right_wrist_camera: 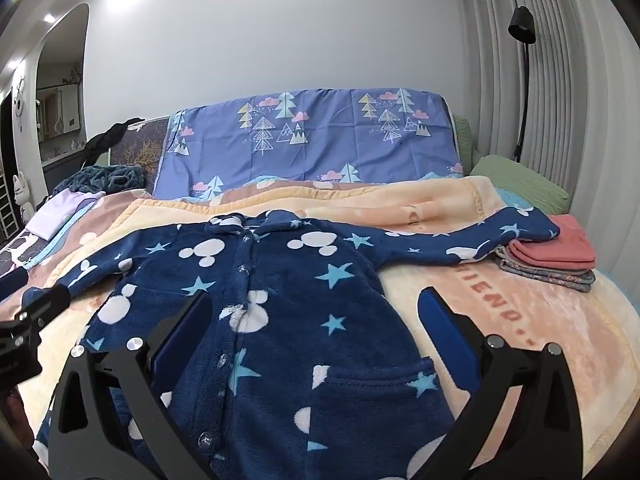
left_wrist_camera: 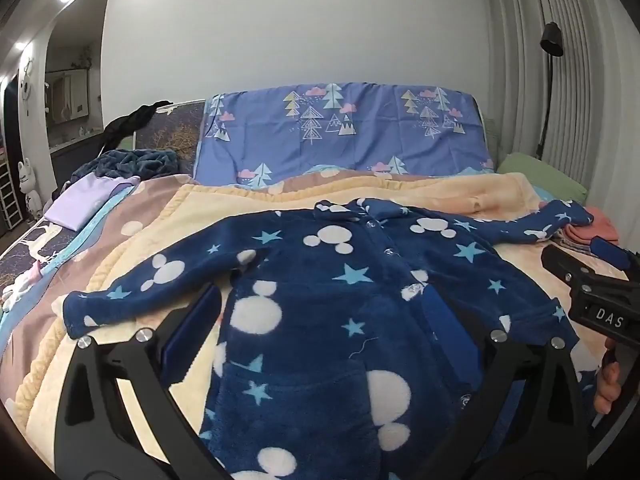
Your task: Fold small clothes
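Observation:
A navy fleece jacket (left_wrist_camera: pixel 340 288) with white mouse-head shapes and light blue stars lies face up on a cream blanket (left_wrist_camera: pixel 224 208), buttoned, both sleeves spread out. My left gripper (left_wrist_camera: pixel 316 320) hangs open over its left half, blue pads wide apart and pressing on nothing. My right gripper (right_wrist_camera: pixel 316 328) stands open over the jacket (right_wrist_camera: pixel 280 300) near its right edge, with its right finger out over the blanket (right_wrist_camera: pixel 520 320). Each gripper shows at the side of the other's view: the right gripper (left_wrist_camera: pixel 572 252) held by a hand, and the left gripper (right_wrist_camera: pixel 28 292).
A small stack of folded clothes (right_wrist_camera: pixel 556 256), pink on top, sits at the right under the jacket's sleeve end. A purple tree-print pillow (left_wrist_camera: pixel 344 128) leans at the headboard. Lilac cloth (left_wrist_camera: pixel 88 200) lies far left. A green pillow (left_wrist_camera: pixel 544 172), floor lamp (left_wrist_camera: pixel 550 40) and curtains stand right.

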`<action>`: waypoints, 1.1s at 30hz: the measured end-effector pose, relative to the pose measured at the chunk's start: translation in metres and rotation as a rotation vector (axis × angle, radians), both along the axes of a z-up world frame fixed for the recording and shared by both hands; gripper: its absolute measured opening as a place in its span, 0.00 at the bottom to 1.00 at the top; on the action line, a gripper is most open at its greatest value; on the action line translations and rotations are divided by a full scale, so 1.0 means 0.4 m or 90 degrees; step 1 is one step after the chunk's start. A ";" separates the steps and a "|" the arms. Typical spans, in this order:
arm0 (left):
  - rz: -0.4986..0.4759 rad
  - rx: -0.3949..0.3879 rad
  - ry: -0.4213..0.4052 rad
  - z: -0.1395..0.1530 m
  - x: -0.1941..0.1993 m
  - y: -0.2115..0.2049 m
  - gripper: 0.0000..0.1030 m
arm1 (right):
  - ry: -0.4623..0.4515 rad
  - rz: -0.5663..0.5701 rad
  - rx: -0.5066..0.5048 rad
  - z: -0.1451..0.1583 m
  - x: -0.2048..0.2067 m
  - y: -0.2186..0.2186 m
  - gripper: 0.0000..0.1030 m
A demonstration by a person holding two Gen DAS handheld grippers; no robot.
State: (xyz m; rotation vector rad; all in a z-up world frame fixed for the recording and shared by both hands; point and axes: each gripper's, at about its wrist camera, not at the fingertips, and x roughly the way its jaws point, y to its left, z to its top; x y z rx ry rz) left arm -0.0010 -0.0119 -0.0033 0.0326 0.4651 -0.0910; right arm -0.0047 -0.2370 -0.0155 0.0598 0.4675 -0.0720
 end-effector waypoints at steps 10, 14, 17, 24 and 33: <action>-0.008 0.012 -0.035 -0.020 0.003 -0.032 0.98 | 0.018 -0.013 -0.004 -0.013 0.002 -0.009 0.99; -0.002 -0.004 -0.062 -0.014 -0.003 -0.031 0.98 | 0.013 -0.028 0.002 -0.013 -0.004 -0.025 0.99; -0.010 0.012 -0.029 -0.019 0.012 -0.038 0.98 | 0.020 -0.033 0.005 -0.017 0.000 -0.031 0.99; -0.031 -0.001 0.019 -0.038 0.025 -0.036 0.98 | 0.021 -0.020 -0.013 -0.014 -0.001 -0.007 0.99; -0.028 -0.011 0.021 -0.021 0.005 -0.028 0.98 | 0.003 -0.012 -0.028 0.024 -0.025 0.026 0.99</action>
